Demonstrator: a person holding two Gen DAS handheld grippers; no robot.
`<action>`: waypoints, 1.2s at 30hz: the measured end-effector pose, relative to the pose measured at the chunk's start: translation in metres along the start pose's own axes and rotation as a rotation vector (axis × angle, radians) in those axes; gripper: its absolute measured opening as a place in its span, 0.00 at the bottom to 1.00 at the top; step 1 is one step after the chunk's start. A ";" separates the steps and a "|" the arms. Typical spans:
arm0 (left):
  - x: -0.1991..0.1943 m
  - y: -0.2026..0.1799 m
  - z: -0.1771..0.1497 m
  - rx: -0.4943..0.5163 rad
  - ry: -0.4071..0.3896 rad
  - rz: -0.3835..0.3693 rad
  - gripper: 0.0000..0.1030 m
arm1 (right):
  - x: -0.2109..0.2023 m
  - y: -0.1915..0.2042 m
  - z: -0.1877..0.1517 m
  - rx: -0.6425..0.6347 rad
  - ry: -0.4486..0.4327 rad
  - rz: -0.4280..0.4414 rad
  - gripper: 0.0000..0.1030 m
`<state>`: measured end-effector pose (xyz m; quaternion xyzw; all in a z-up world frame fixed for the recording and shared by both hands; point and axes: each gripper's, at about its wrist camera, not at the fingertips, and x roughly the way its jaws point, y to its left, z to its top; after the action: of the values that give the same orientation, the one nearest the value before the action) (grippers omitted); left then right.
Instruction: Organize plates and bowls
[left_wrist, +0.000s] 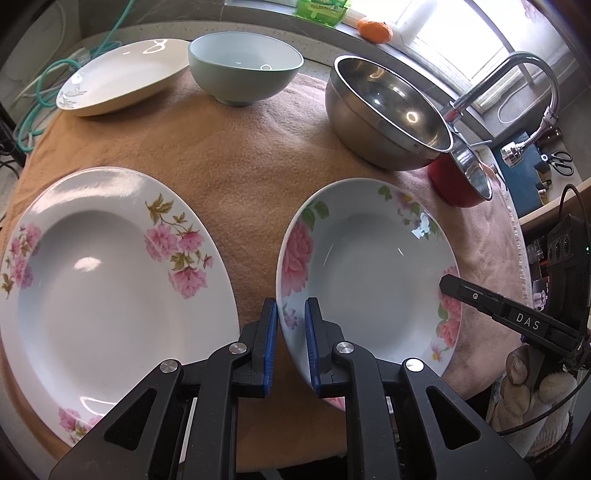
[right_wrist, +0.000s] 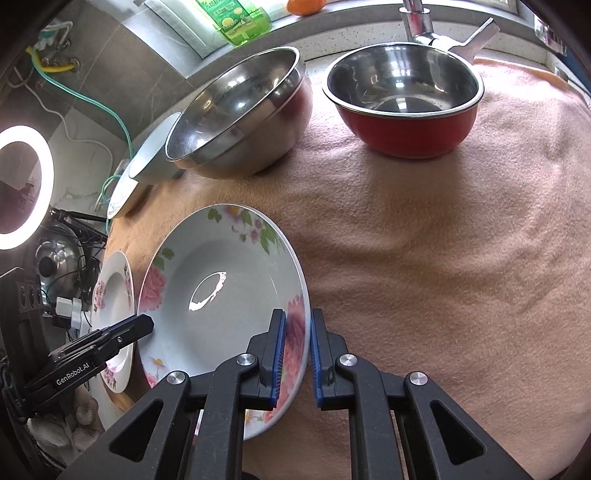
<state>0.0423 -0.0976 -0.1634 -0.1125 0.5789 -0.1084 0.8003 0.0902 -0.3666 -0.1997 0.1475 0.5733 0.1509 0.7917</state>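
Left tongs (left_wrist: 291, 332): closed on the left rim of the rose plate (left_wrist: 369, 266), one blue pad on each side of the rim.
Right tongs (right_wrist: 297, 350): closed on the right rim of the same rose plate (right_wrist: 221, 295), the rim pinched between the blue pads.
Rose plate: near the front edge of the worktop, about the middle, on the brown cloth (left_wrist: 240, 155). It looks tipped up a bit in the right wrist view.
Second flower plate (left_wrist: 99, 291): just beside the rose plate, on its left, near the front left corner of the worktop. It lies flat.
Pale plate (left_wrist: 125, 77): at the back left corner, partly off the cloth.
Green-blue bowl (left_wrist: 243, 70): at the back edge, just beside the pale plate.
Big steel bowl (left_wrist: 384, 114): at the back, to the right of the green-blue bowl.
Red bowl (right_wrist: 406, 107): at the back right, next to the big steel bowl. It is shiny steel inside.
Tap (left_wrist: 517, 81): behind the steel bowl, past the back right of the worktop.
Orange fruit (left_wrist: 373, 29): on the sill behind the worktop.
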 end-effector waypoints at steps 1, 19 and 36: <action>0.000 0.000 0.000 0.002 -0.001 0.002 0.13 | 0.000 0.000 0.000 0.003 0.001 0.003 0.11; -0.008 0.000 0.001 -0.002 -0.022 0.002 0.13 | -0.010 0.004 0.000 -0.004 -0.008 0.010 0.11; -0.034 0.014 0.000 -0.044 -0.082 -0.007 0.13 | -0.027 0.032 0.006 -0.048 -0.041 0.032 0.11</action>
<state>0.0319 -0.0737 -0.1368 -0.1366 0.5476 -0.0938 0.8202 0.0859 -0.3491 -0.1618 0.1407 0.5507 0.1742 0.8041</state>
